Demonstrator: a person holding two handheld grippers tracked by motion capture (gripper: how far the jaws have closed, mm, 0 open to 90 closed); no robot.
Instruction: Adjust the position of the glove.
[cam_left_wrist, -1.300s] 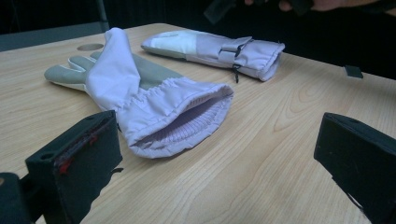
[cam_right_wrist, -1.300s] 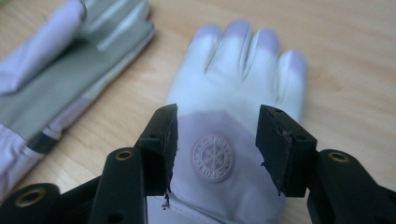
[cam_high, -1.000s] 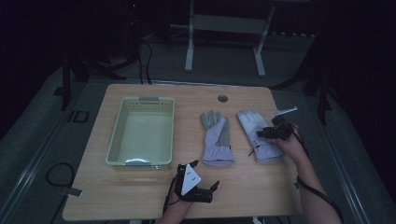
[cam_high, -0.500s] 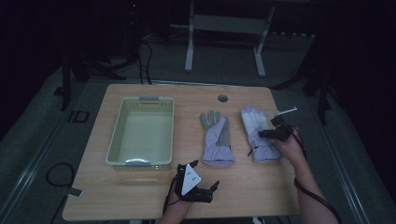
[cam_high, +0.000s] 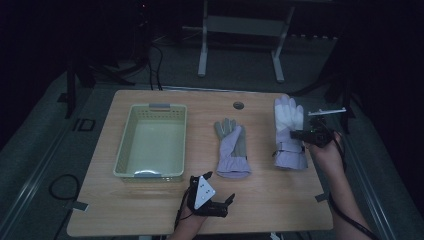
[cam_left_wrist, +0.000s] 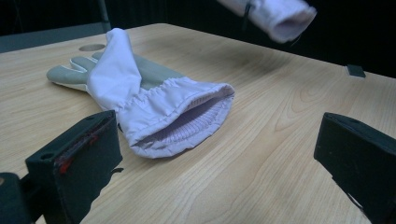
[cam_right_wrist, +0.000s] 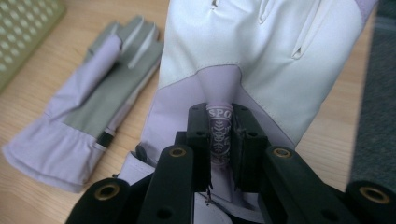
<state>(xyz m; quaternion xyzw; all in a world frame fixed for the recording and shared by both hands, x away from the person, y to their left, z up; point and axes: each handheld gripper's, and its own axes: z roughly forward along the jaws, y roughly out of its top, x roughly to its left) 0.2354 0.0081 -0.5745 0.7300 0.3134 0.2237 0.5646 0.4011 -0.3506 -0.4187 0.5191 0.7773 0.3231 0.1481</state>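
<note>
The right gripper (cam_right_wrist: 219, 135) is clenched on a pinched fold of the white glove (cam_high: 288, 131), which hangs off the table (cam_high: 150, 215), on the far side of the second glove (cam_high: 231, 147) from the basket (cam_high: 150, 141). Since only a thin fold is held, the glove could slip out or swing. The left gripper (cam_left_wrist: 219, 154) stands released near the second glove's cuff, gripping nothing.

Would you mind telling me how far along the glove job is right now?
Done: nothing is in the basket. In hand: the right gripper is shut on the white-backed glove, lifted off the table. Left: the grey-palmed glove lies untouched before the open left gripper.
</note>
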